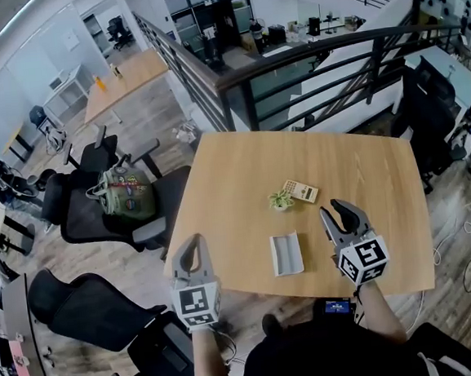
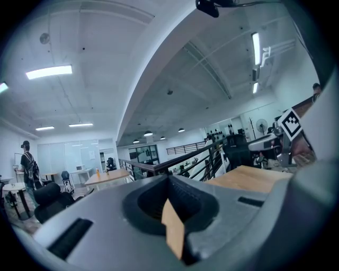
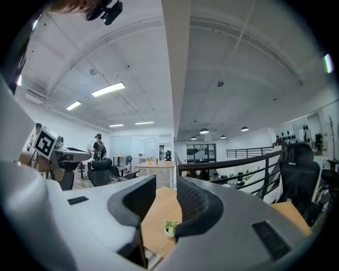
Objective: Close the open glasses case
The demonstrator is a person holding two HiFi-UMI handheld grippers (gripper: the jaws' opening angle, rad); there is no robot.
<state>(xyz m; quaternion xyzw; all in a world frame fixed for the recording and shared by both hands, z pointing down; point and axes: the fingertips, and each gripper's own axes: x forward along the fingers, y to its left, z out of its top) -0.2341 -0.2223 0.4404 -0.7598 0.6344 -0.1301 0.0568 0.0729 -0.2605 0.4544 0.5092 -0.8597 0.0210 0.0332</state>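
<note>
The grey glasses case [image 1: 286,254] lies flat on the wooden table [image 1: 356,164], near its front edge; I cannot tell whether its lid is up. My right gripper [image 1: 339,208] hovers just right of the case, apart from it, with its jaws open and nothing between them. In the right gripper view the right gripper [image 3: 165,196] frames the table and a small potted plant [image 3: 169,227]. My left gripper [image 1: 193,241] is at the table's front left corner, well left of the case, shut and empty. The left gripper [image 2: 170,211] shows only a sliver of table through its jaws.
A small potted plant [image 1: 282,200] and a tan card-like item [image 1: 301,190] sit beyond the case. Office chairs, one holding a green backpack [image 1: 125,193], stand left of the table. A dark railing [image 1: 306,62] runs behind it. A person [image 3: 99,145] stands far off.
</note>
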